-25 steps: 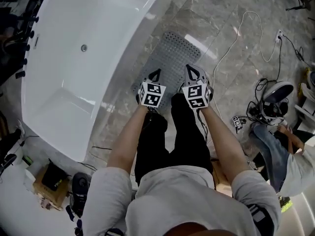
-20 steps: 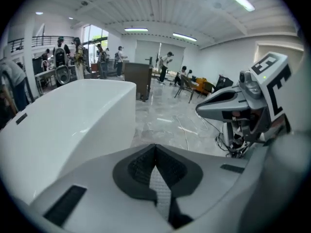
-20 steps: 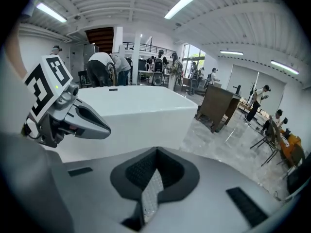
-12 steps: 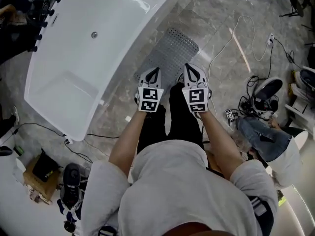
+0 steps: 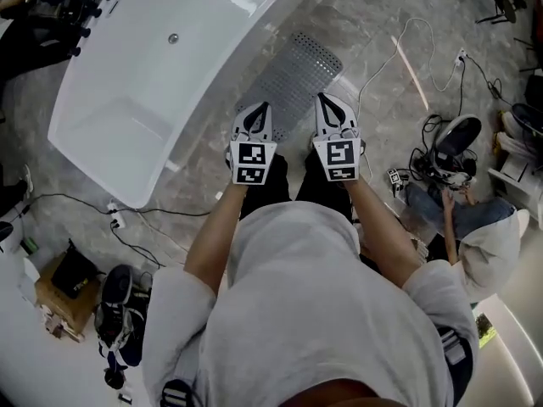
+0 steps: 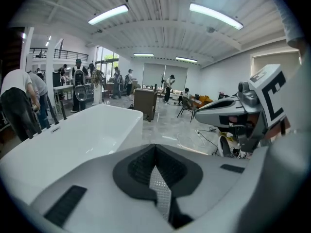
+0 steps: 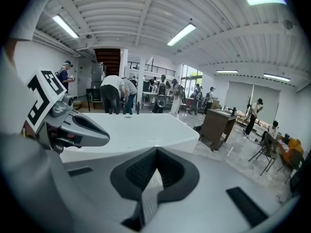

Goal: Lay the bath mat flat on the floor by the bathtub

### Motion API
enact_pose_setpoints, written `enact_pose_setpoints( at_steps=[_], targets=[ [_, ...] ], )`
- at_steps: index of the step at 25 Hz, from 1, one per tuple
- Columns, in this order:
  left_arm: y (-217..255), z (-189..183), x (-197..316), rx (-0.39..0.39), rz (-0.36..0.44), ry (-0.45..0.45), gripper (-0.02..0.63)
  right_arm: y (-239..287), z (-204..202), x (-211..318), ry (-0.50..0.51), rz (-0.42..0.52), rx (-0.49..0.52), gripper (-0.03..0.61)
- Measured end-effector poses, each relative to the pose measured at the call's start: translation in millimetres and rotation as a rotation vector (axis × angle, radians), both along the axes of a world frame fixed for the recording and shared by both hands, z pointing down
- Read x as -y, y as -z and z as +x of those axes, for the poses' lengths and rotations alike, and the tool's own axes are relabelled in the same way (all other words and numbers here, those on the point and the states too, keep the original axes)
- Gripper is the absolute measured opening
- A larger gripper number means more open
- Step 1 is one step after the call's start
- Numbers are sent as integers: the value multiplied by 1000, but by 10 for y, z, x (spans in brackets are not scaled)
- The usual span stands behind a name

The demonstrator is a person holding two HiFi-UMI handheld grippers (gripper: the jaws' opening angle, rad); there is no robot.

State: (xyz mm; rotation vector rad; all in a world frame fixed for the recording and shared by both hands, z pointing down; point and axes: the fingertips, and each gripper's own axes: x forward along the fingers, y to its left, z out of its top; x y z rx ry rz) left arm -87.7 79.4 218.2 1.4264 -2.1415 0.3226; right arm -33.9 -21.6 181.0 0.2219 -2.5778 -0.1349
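We note left gripper [image 5: 261, 108] and right gripper [image 5: 327, 104] now raised off bath mat [image 5: 293, 79], jaws closed, empty. It lies flat beside bathtub [image 5: 170, 83]; task looks done.

Grey shirt [image 5: 297, 295], black trousers [image 5: 271, 189], white left claw [image 5: 264, 106] and right claw [image 5: 323, 98].

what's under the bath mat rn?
Bath mat lies on grey marble floor beside the bathtub. Floor beneath is covered; its near corner hides behind the left gripper.
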Motion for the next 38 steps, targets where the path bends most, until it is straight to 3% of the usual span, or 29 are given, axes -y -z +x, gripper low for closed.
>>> enact_pose_setpoints(
  at_steps=[8,22,30,38],
  targets=[
    [410,473,-110,36,58,119,12,410,334,-222,178,56,63,6],
    [1069,1611,-149,121,167,358,12,1094,1539,-319,302,9,244,6],
    [1425,2056,162,177,230,327,12,1367,1877,-61,241,-34,327,6],
    [1652,2249,423,166,279,272,12,1636,2001,72,243,-36,381,6]
  ],
)
